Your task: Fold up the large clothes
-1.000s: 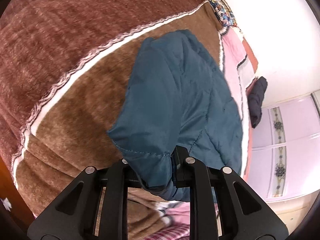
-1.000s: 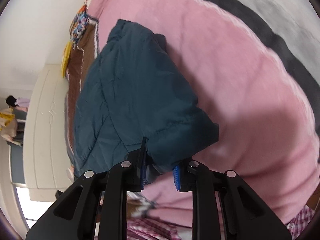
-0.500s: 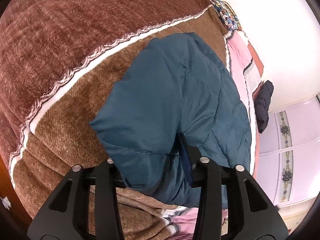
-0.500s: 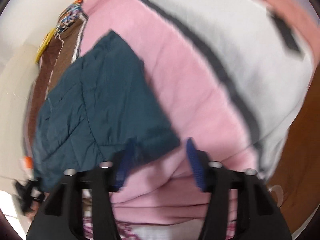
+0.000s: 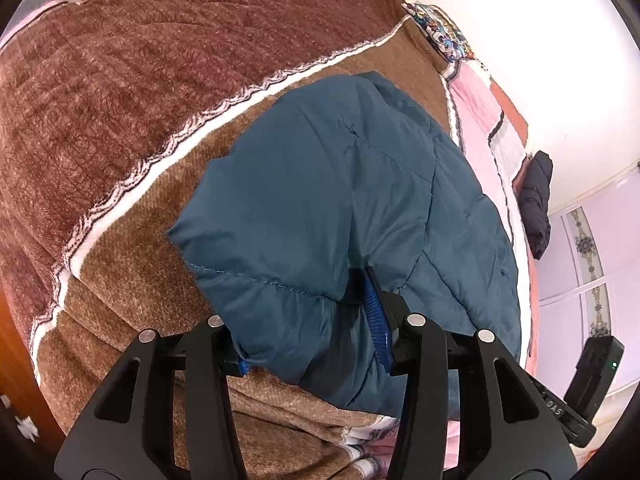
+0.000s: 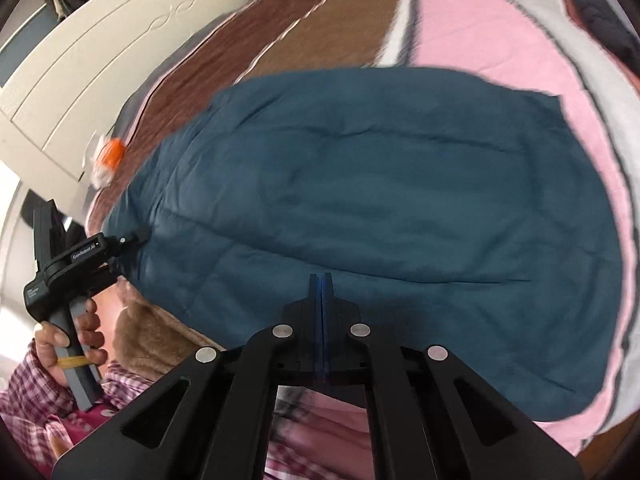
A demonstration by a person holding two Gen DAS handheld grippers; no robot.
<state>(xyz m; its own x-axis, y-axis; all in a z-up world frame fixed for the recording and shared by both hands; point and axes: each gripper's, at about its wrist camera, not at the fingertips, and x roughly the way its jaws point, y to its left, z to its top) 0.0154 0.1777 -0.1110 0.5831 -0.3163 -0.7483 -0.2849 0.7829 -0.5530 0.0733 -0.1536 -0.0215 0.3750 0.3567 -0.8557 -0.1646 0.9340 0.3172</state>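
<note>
Right gripper (image 6: 321, 280): the jaws have just been closing and now meet pad to pad with nothing between them. It hangs over the near edge of the teal quilted jacket (image 6: 380, 208), which spreads ahead of it and to both sides across the pink blanket (image 6: 480, 28).

Left gripper (image 5: 308, 324): the jaws have just been opening and stand apart. The jacket's folded near corner bulges between them; the blue pad (image 5: 374, 312) on the right finger appears to rest against the fabric without pinching it. In the right wrist view this gripper sits at the jacket's left end, carried by the person's hand (image 6: 70, 340).

Beyond the left gripper, the jacket runs away and to the right over the brown blanket (image 5: 132, 128). A dark garment (image 5: 536, 200) lies far right, well apart.

Risks, as judgement:
- The padded fill may spring the fold open, since neither gripper clamps it.
- The loose corner may snag on the left fingers as they withdraw and drag the layer askew.
- The slick shell may slide on the plush blanket if pressed off-centre.
</note>
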